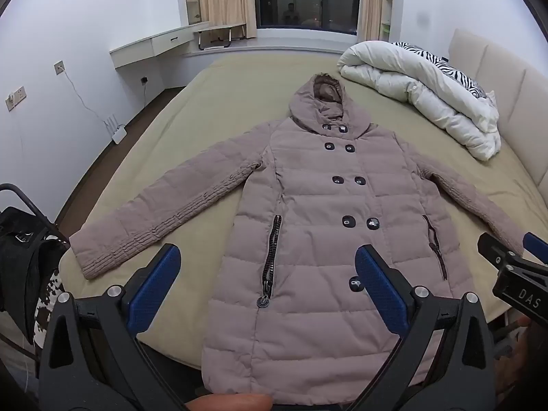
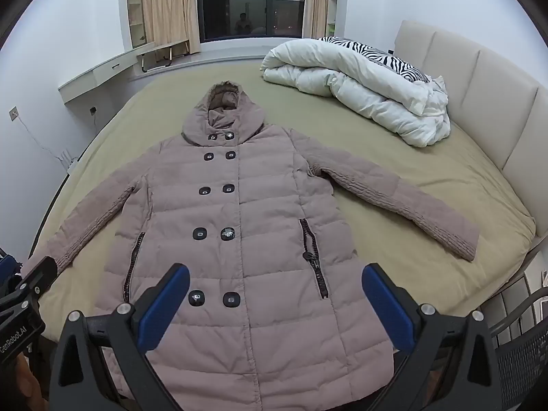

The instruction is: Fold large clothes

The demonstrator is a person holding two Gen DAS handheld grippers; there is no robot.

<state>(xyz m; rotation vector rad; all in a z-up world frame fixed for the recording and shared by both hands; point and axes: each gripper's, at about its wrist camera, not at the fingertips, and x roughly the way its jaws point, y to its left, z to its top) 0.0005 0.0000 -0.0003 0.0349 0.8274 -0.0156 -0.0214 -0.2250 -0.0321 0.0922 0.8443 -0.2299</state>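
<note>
A long dusty-pink quilted coat point(image 1: 315, 212) with a hood, dark buttons and zip pockets lies flat, front up, on the bed, both sleeves spread out. It also shows in the right wrist view point(image 2: 246, 226). My left gripper point(image 1: 267, 260) is open and empty, held above the coat's lower hem. My right gripper point(image 2: 275, 277) is open and empty too, above the hem a little to the right. The right gripper shows at the right edge of the left wrist view point(image 1: 510, 260).
The bed point(image 1: 219, 102) has an olive sheet. A rolled white duvet point(image 1: 421, 92) with a zebra-print pillow lies at the padded headboard point(image 2: 479, 78). A dark rack with clothes point(image 1: 20, 260) stands left of the bed; a black basket point(image 2: 524, 352) stands at the right.
</note>
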